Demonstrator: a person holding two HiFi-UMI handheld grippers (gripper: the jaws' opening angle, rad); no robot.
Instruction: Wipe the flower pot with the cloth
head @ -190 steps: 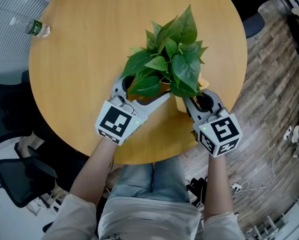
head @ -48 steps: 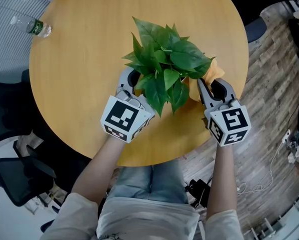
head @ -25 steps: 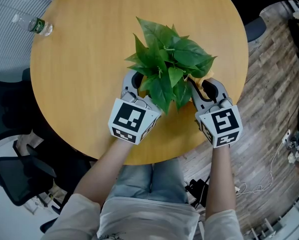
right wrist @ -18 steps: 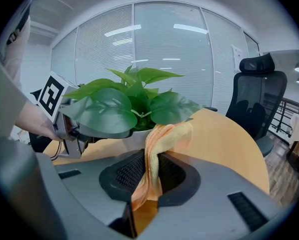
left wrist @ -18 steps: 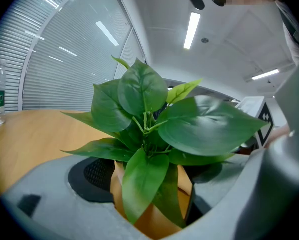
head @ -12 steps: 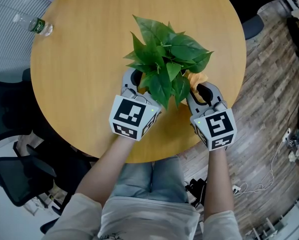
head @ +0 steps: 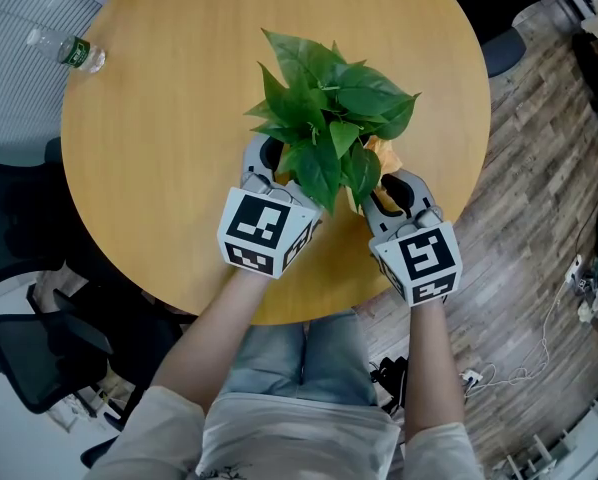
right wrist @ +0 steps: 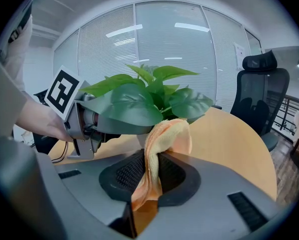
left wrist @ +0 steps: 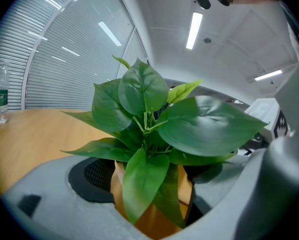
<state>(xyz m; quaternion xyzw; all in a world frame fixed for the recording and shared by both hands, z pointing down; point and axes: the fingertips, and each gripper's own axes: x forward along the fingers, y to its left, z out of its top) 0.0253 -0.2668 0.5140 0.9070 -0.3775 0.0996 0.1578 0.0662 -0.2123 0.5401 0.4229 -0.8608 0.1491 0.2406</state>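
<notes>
— Since half a second back the right gripper (head: 391, 184) has come a touch left and nearer the person, round the pot's near-right side. The left gripper (head: 279, 173) has kept its place.
— And the jaws?
— The right pair is pressed together on one orange cloth (right wrist: 164, 134), which hangs down between the pads and bunches up under the leaves. The left pair stands wide, clamped on either side of the one orange flower pot (left wrist: 156, 221).
— Beyond those two?
— One leafy green plant (head: 329, 108) rising from the pot, which stands towards the near side of the round wooden table (head: 179, 118). Far off, by the table's left rim, one plastic water bottle (left wrist: 1, 96) stands upright
</notes>
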